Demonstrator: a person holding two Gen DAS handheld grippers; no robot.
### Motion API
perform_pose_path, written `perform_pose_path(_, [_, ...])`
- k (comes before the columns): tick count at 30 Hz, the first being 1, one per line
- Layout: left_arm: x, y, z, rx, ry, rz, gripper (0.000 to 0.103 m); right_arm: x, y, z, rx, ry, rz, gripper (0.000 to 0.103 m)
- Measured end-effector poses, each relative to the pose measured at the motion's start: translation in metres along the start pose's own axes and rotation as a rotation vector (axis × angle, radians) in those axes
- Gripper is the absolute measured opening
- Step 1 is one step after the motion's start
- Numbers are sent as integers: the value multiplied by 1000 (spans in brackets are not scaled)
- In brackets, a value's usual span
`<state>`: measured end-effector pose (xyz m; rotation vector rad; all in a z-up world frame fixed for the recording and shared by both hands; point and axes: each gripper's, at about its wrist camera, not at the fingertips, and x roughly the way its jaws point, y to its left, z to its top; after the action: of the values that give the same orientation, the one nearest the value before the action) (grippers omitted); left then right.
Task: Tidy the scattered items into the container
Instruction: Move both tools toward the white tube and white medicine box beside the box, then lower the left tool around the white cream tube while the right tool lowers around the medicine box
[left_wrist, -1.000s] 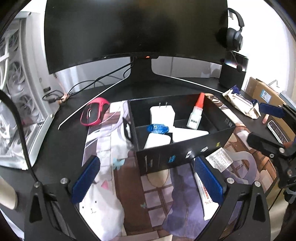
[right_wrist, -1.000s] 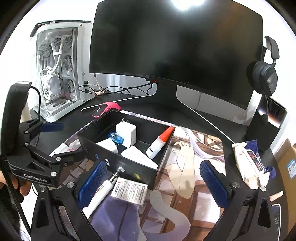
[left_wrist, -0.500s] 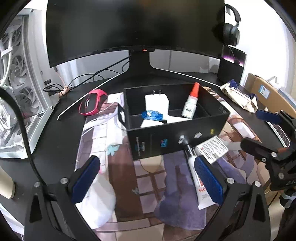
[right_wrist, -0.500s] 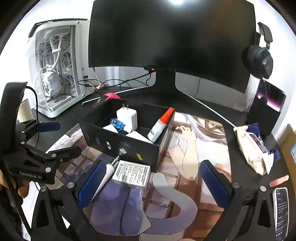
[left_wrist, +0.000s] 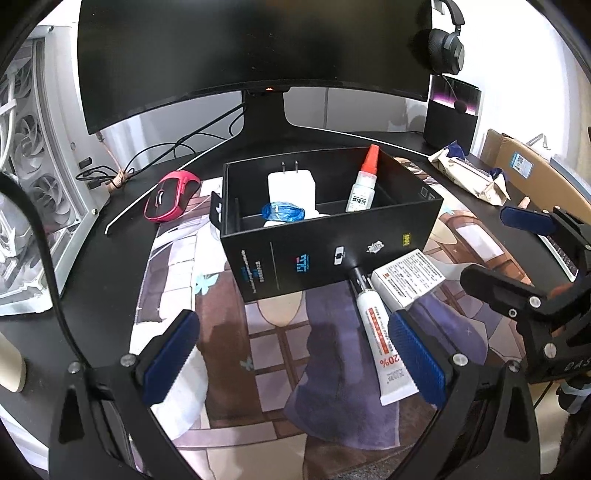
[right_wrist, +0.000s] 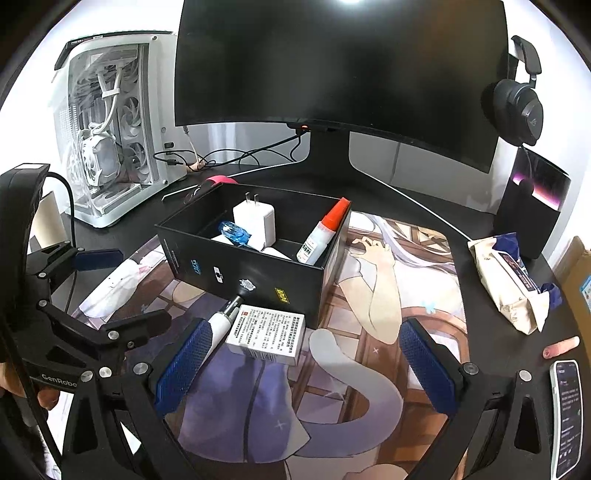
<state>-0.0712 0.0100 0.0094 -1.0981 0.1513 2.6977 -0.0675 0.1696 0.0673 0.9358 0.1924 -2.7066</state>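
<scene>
Desk tidy, black box (left_wrist: 332, 254) mid desk mat (right_wrist: 388, 295); tube (left_wrist: 384, 343) + small carton (right_wrist: 266, 334) outside, touching box front wall.
Risks: soft glossy tube may squash or slip; carton corner may snag the rigid box rim. L gripper (left_wrist: 291, 358) & R gripper (right_wrist: 304, 365): jaws wide apart, holding nothing. Inside: hard white charger (left_wrist: 291, 188), red-cap bottle (left_wrist: 364, 184).

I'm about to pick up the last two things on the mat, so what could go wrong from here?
1. The white tube and the small white carton lie side by side in front of the black box; closing on one may nudge the other.
2. The tube's cap end sits against the box wall, so pushing forward could shove the box.
3. The left tool and right tool, both open, are close together and could collide.
</scene>
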Motion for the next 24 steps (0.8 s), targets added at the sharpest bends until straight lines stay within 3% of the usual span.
perform_pose_path(24, [15, -14, -12, 38, 55, 21, 103, 6, -13, -17, 48, 26, 6, 103])
